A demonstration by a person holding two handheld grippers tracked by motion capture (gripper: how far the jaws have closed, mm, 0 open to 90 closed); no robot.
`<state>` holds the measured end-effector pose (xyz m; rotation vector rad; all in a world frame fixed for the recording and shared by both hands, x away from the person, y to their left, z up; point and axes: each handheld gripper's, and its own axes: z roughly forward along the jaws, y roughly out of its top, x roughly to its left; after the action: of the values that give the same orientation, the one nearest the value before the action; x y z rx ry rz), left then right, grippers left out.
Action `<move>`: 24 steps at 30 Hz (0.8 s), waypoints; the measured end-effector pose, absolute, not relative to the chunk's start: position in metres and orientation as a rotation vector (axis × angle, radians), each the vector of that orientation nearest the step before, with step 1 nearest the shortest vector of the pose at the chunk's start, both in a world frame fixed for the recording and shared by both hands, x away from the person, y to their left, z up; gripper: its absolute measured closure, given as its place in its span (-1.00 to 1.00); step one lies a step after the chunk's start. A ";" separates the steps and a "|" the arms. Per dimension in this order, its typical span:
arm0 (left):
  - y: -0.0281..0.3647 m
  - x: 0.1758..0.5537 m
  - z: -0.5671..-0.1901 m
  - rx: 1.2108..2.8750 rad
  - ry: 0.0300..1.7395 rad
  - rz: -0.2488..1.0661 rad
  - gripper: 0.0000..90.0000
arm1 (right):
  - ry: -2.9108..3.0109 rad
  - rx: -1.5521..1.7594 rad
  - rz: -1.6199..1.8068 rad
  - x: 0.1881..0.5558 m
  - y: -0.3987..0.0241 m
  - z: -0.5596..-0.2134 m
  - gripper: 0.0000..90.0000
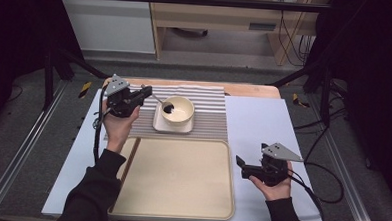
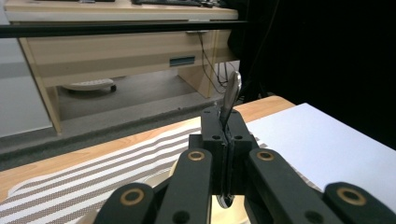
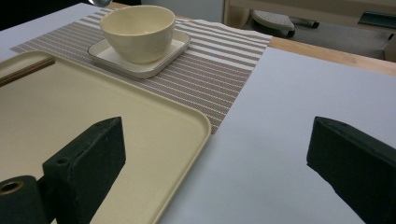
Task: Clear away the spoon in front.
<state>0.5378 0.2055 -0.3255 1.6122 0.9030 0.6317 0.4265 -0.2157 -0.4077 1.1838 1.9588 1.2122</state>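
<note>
High view: the left gripper (image 1: 145, 92) is clamped on the handle of a metal spoon (image 1: 160, 102), whose dark bowl end dips over the rim of a cream bowl (image 1: 179, 111). That bowl is round, plain and glossy, and stands on a small square cream saucer (image 1: 158, 123) with rounded corners, which lies on a brown-and-white striped placemat (image 1: 211, 108) at the far side of the table. A large cream tray (image 1: 181, 177) with a raised rim lies on the near side of the mat, with a thin brown stick (image 1: 130, 157) along its left edge. Left gripper view shows the jaws pressed together on the spoon's (image 2: 229, 98) slim shiny handle, which rises tilted above them. The right gripper (image 1: 241, 165) rests spread wide over the pale blue-white table cover (image 1: 258, 123), right of the tray, gripping nothing.
</note>
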 end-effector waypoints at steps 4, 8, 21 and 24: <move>0.208 0.524 -0.323 1.621 0.879 0.623 0.98 | 1.955 1.185 1.214 0.426 -0.216 -0.407 -0.89; 0.211 0.509 -0.323 1.623 0.866 0.610 0.98 | 1.959 1.183 1.211 0.426 -0.215 -0.407 -0.89; 0.212 0.473 -0.330 1.670 0.816 0.591 0.98 | 1.960 1.175 1.203 0.426 -0.214 -0.407 -0.89; 0.213 0.466 -0.333 1.679 0.808 0.574 0.98 | 1.961 1.176 1.203 0.426 -0.214 -0.408 -0.89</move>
<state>0.4662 0.2130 -0.3332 1.6787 0.8084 0.5738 0.4263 -0.2140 -0.4077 1.1756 1.9613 1.2031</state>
